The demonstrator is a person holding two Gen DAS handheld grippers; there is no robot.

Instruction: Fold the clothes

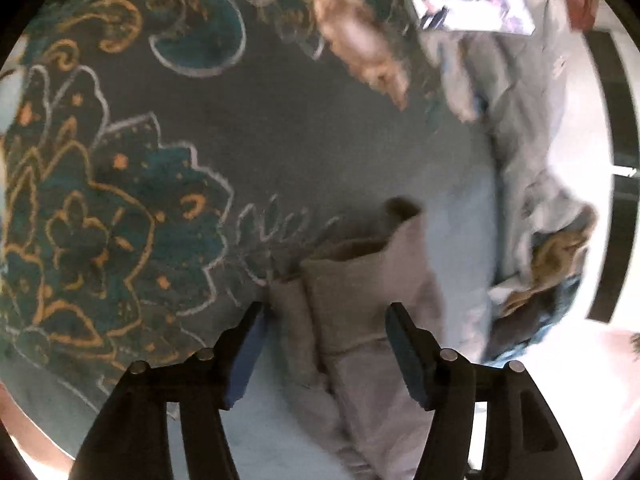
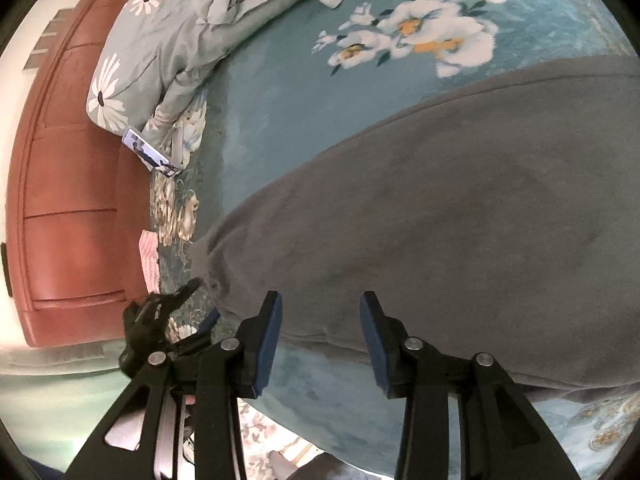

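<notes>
A grey garment (image 2: 460,200) lies spread flat on a teal floral bedspread (image 2: 280,92) and fills the right wrist view. My right gripper (image 2: 320,320) is open, its pads just above the garment's near hem. In the left wrist view a bunched grey-beige end of the garment (image 1: 360,300) runs between the pads of my left gripper (image 1: 324,328), which is open and not closed on it. My left gripper also shows low left in the right wrist view (image 2: 160,320), by the garment's left end.
A crumpled daisy-print quilt (image 2: 160,40) lies at the bed's far left, with a phone-like card (image 2: 150,152) beside it. A red-brown wooden headboard (image 2: 72,180) borders the bed. More crumpled grey bedding (image 1: 532,120) lies at the right of the left wrist view.
</notes>
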